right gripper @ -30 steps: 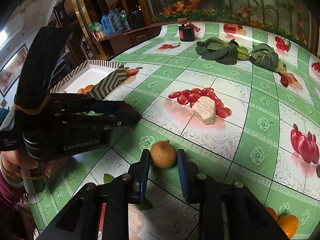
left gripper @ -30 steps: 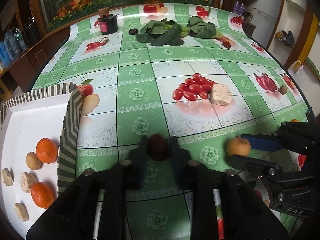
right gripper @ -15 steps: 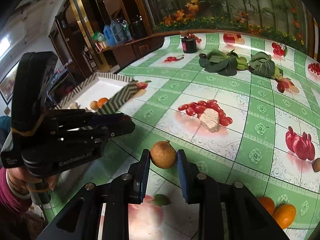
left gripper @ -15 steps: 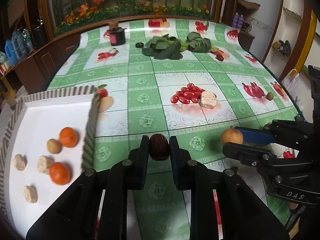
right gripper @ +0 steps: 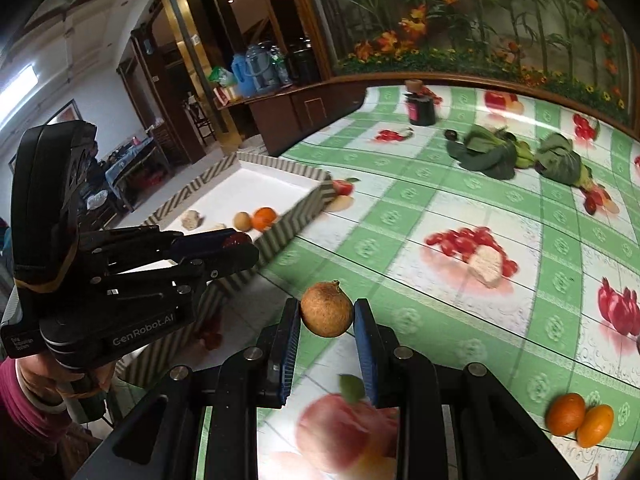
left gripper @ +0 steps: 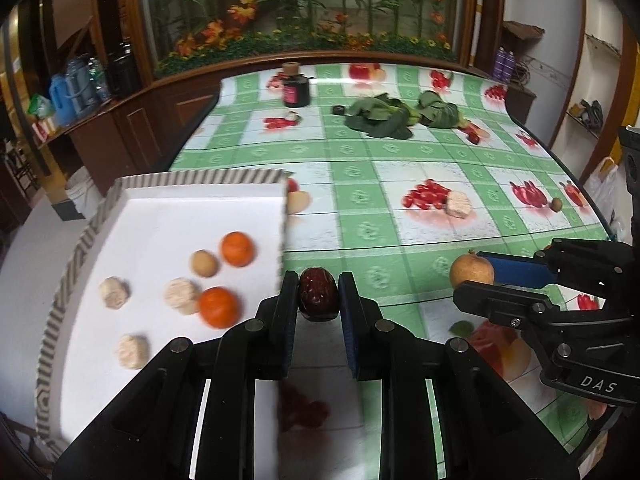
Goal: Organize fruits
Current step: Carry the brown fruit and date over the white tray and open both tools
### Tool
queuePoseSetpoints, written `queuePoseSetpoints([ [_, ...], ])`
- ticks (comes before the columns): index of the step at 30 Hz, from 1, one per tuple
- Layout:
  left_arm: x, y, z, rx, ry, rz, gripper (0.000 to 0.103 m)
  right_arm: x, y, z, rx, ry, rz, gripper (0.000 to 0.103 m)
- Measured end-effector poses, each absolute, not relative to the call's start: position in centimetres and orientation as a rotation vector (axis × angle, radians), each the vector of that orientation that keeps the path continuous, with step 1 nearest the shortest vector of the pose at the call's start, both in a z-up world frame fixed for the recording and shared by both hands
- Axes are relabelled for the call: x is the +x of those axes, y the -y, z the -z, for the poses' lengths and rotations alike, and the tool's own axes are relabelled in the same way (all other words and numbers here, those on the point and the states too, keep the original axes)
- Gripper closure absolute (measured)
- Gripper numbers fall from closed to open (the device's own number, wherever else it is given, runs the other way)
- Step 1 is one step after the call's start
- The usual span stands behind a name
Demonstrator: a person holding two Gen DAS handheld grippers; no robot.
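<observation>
Table (left gripper: 360,240): covered by a glossy oilcloth in green and white squares printed with cherry tomatoes, apples and red peppers.
Tray (left gripper: 192,178): shallow white box with a zigzag-striped rim, at the table's left edge; it holds two tangerines, one tan round fruit and three pale crumbly lumps.
Leafy greens (left gripper: 384,118): two dark green bunches lying at the far side of the table, near a dark jar (left gripper: 296,88) with a pink label.
Left gripper (left gripper: 318,300): black frame with blue pads, closed on a red date and held above the table just beside the tray's near right corner.
Right gripper (right gripper: 326,314): same build, jaws pressed on a longan from both sides and lifted clear of the cloth.
Crumbly block (right gripper: 486,266): pale wedge lying on the printed tomatoes, mid-table.
Two loose citrus fruits (right gripper: 580,418): a round orange one touching an oval one, near the table's right edge in the right wrist view.
Longan (right gripper: 326,310): round, tan-brown, rough matte skin, short stem nub on top.
Red date (left gripper: 318,294): oval, dark glossy maroon, wrinkled skin, pinched upright between the pads.
</observation>
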State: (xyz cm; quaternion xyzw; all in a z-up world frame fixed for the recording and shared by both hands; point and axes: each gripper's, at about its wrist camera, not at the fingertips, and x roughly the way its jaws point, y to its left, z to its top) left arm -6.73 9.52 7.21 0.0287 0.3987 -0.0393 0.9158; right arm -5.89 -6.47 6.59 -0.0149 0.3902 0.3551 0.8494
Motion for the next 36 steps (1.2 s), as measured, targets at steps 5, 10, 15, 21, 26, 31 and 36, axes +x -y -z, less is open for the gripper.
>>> queuePoseSetpoints([
  [5, -7.8, -11.6, -7.5, 0.05, -0.809, 0.037, 0.084, -6.6, 4.2, -7.2, -0.056, -0.812, -0.781, 0.077],
  [10, -8.7, -13.5, -7.7, 0.042, -0.801, 0.0, 0.084, -7.4, 1.9, -7.8, -0.081, -0.804, -0.815, 0.077],
  [15, -9.5, -15.5, -7.7, 0.029, -0.798, -0.035, 0.084, -8.2, -0.3, -8.1, -0.107, -0.798, -0.846, 0.077],
  [21, -10.0, -17.6, -7.5, 0.014, -0.8, -0.075, 0.084, -8.7, -3.0, -7.9, -0.141, -0.805, -0.882, 0.077],
  [26, -10.4, -19.2, -7.1, -0.001, -0.805, -0.1, 0.084, -8.9, -4.5, -7.5, -0.157, -0.814, -0.903, 0.077],
  [31, -10.5, -20.8, -6.7, -0.017, -0.815, -0.127, 0.084, -9.1, -5.9, -7.1, -0.167, -0.828, -0.922, 0.077],
  [36, -10.6, -22.5, -6.1, -0.034, -0.825, -0.154, 0.084, -8.7, -7.4, -6.3, -0.182, -0.845, -0.945, 0.077],
])
